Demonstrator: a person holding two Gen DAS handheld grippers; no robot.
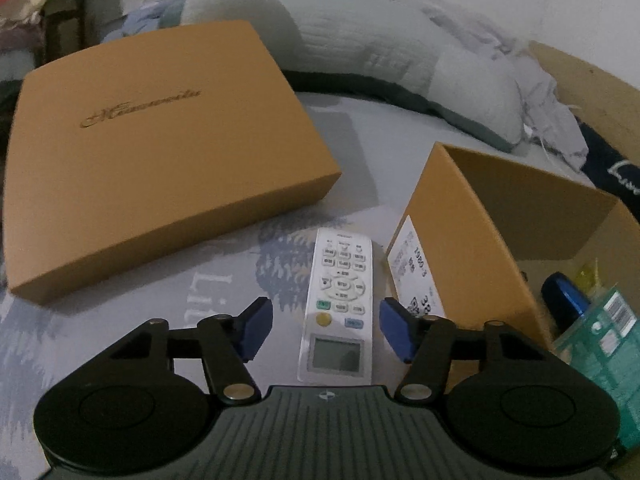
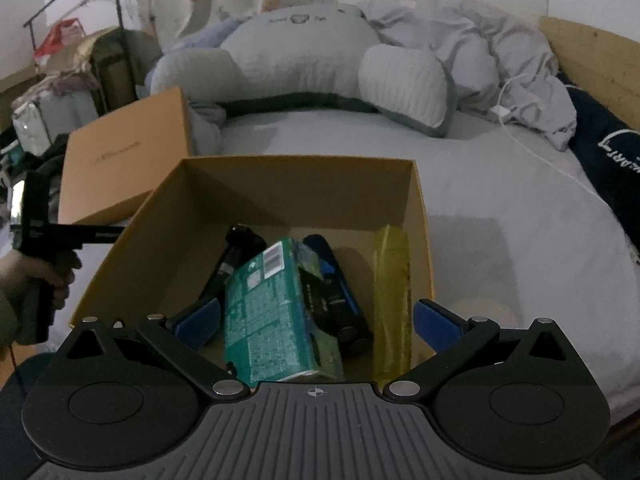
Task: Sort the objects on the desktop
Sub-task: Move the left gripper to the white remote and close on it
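1. The left gripper (image 1: 326, 330) straddles the white remote (image 1: 338, 308) on the bed, just beside the open box (image 1: 452, 216); its pads seem not yet touching.
2. Next: close, lift, carry over the box wall.
3. The right gripper (image 2: 316, 326) hangs wide and empty above the box.

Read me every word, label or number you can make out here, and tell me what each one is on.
"Lit": bedsheet, partly hidden by the left gripper.
Gold script on box lid: unreadable.
Remote buttons: blurred.
White sticker on open box: blurred.
Green package: barcode, print too small.
Dark cloth: unreadable.
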